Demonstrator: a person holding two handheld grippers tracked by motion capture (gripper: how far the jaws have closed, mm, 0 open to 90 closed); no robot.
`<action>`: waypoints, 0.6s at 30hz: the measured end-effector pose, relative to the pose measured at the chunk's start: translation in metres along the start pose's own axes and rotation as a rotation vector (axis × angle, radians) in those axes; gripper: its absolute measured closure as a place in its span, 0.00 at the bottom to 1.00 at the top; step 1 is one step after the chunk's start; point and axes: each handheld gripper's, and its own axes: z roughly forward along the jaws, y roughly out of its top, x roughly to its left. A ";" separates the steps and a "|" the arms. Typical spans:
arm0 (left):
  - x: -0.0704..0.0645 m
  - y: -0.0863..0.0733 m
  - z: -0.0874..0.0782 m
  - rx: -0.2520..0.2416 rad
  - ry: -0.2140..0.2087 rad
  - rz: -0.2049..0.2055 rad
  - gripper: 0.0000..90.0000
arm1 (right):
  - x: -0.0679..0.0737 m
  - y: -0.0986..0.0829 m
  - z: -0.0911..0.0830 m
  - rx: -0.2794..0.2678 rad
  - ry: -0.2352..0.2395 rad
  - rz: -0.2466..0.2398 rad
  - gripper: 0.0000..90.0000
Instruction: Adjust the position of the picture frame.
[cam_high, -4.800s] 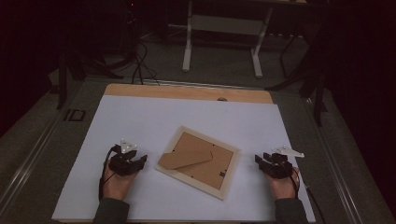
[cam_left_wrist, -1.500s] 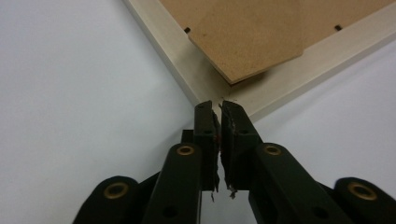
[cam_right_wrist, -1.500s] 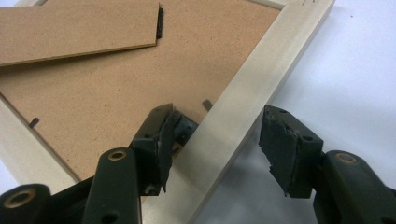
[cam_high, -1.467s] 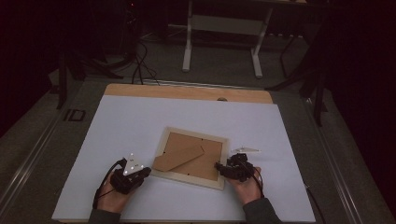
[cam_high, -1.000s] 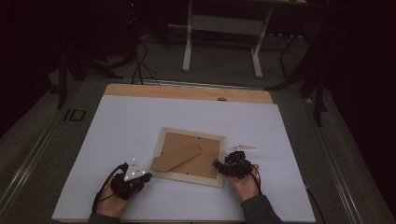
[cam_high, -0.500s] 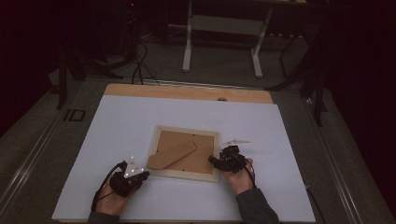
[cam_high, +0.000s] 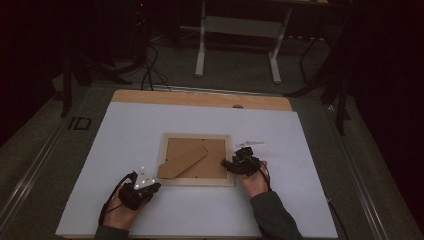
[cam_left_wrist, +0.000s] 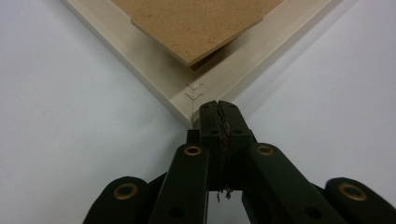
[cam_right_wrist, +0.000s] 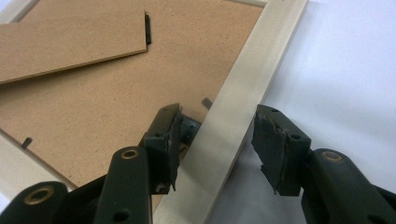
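Right gripper spread astride picture frame rail (metal tab visible); left gripper clenched empty.

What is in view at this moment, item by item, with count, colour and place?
picture frame: one, pale wood, lying face down at the middle of the sheet, squared to its edges
backing board: one, brown, set inside the frame
stand flap: one, brown, lying slantwise on the backing board
white sheet: one, covering most of the table
table: one, a tan wooden strip bare along the far edge
metal stand: one, pale grey, on the floor beyond the table
left gripper: one, black, jaws closed together, tips at the frame's near left corner
right gripper: one, black, jaws open astride the frame's right rail
hands: two, each holding a gripper, at the near edge
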 end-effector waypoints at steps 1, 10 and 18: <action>0.000 0.000 -0.001 -0.004 -0.001 -0.003 1.00 | 0.000 0.002 0.001 0.003 -0.003 -0.010 0.58; 0.009 -0.003 -0.008 -0.043 0.015 -0.045 0.99 | -0.003 -0.005 -0.012 -0.040 0.005 -0.068 0.66; 0.015 -0.004 -0.012 -0.072 0.023 -0.079 0.99 | -0.010 -0.013 -0.035 -0.091 -0.013 -0.096 0.78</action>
